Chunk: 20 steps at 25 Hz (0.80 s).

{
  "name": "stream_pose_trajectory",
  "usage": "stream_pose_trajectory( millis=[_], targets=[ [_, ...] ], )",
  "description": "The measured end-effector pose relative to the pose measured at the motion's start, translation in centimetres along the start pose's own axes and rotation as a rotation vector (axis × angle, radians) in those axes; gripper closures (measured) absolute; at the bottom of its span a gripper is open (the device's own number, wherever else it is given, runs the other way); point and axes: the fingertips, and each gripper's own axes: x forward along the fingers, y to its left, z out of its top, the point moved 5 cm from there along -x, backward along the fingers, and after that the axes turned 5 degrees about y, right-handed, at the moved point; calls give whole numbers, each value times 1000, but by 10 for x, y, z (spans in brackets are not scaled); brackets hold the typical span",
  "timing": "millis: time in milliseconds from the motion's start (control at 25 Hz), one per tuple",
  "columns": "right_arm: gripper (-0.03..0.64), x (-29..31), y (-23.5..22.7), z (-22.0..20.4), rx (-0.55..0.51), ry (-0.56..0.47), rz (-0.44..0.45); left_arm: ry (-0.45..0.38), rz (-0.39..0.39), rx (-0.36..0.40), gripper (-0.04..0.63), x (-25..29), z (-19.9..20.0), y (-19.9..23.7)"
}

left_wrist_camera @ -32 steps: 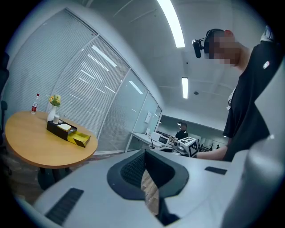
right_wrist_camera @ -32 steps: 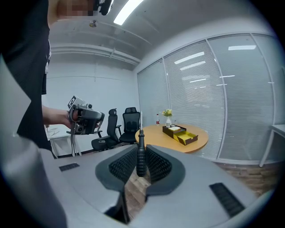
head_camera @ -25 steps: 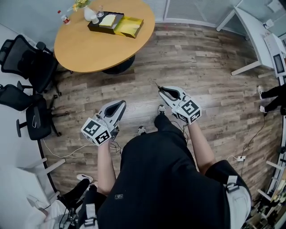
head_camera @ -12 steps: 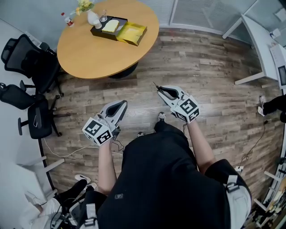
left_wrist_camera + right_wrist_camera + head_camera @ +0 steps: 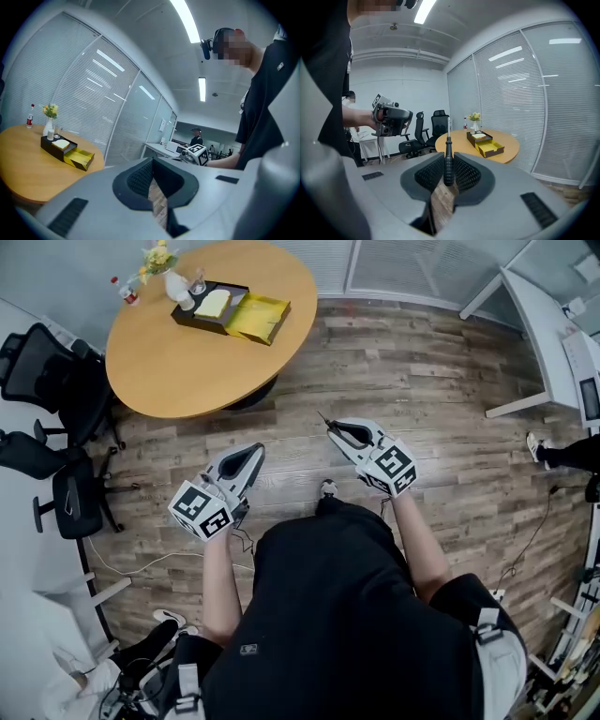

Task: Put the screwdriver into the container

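Black-handled screwdriver (image 5: pixel 448 154) pinched in the right hand-held gripper (image 5: pixel 448 171); left hand-held gripper (image 5: pixel 151 165) closed, empty, container (image 5: pixel 255 317) over on the table (image 5: pixel 187 371).

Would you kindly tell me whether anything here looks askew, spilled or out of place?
Nothing stands out. The screwdriver sits straight in the right gripper's jaws, the left gripper holds nothing, and the yellow container lies open on the round table.
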Motion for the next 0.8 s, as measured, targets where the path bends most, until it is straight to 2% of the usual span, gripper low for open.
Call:
stream_pose_trajectory(
  millis=[480,800],
  targets=[
    [560,-32,-52,-15,-6,20,13,-15,1,1,592,60,6,-14],
    [560,-25,-72,-19,-8,17,48,-13,50,-14,592,72,4,-4]
  ],
)
